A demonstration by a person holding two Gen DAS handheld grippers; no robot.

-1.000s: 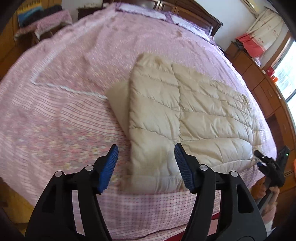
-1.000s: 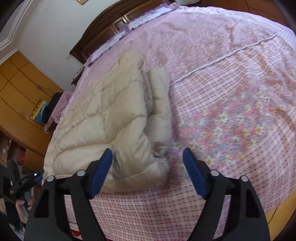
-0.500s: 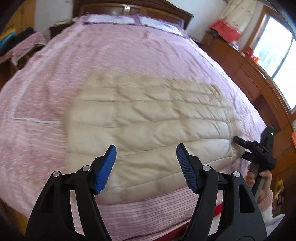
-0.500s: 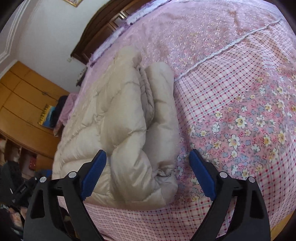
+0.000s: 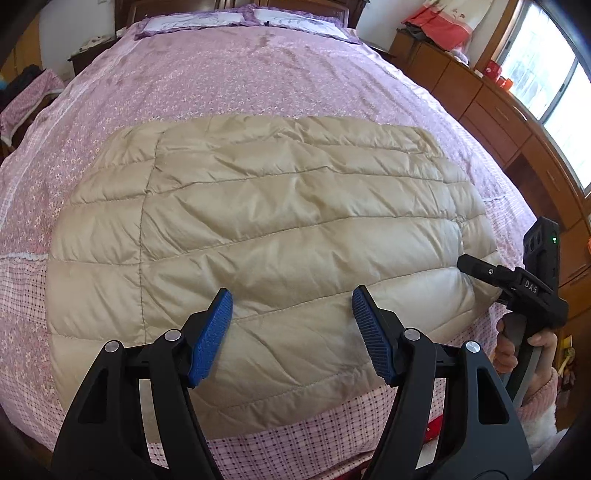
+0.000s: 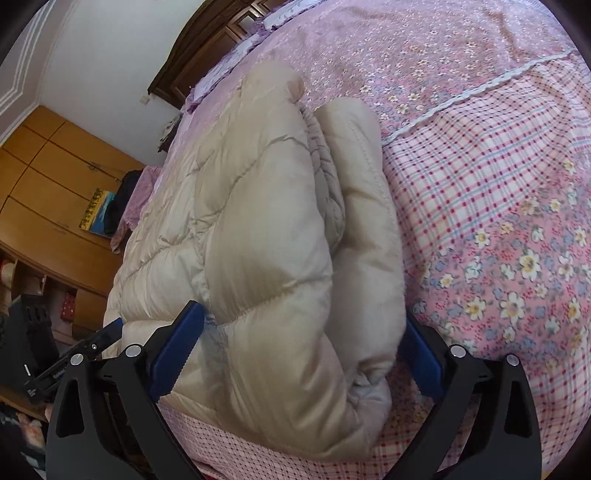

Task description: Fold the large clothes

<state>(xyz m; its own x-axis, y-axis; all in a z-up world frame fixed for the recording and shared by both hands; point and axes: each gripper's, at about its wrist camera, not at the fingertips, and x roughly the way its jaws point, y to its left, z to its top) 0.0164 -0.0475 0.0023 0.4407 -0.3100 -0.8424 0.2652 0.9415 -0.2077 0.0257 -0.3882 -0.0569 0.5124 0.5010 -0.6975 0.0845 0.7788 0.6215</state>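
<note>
1. Looking along our right claw [image 6: 295,350], we see its blue pads spread very wide, having just been opening, with the folded end of the beige down coat [image 6: 266,236] bulging between them; whether the pads press on it we cannot tell.
2. Our left claw [image 5: 291,336] stands partly wide above the near edge of the same coat [image 5: 266,236], nothing clamped between its pads.
3. In the left wrist view we see the right claw [image 5: 476,267] at the coat's right end, gripped by a hand [image 5: 524,347] in a pink sleeve [image 5: 539,391].
4. The coat lies folded lengthwise across the bed [image 5: 258,74], close to its near edge, quilted panels up.
5. The bed carries a pink floral and checked bedspread [image 6: 498,184], with pillows [image 5: 243,16] at the wooden headboard.
6. Wooden cabinets [image 5: 509,122] run beside the window; a wardrobe [image 6: 44,192] stands at the other side.
</note>
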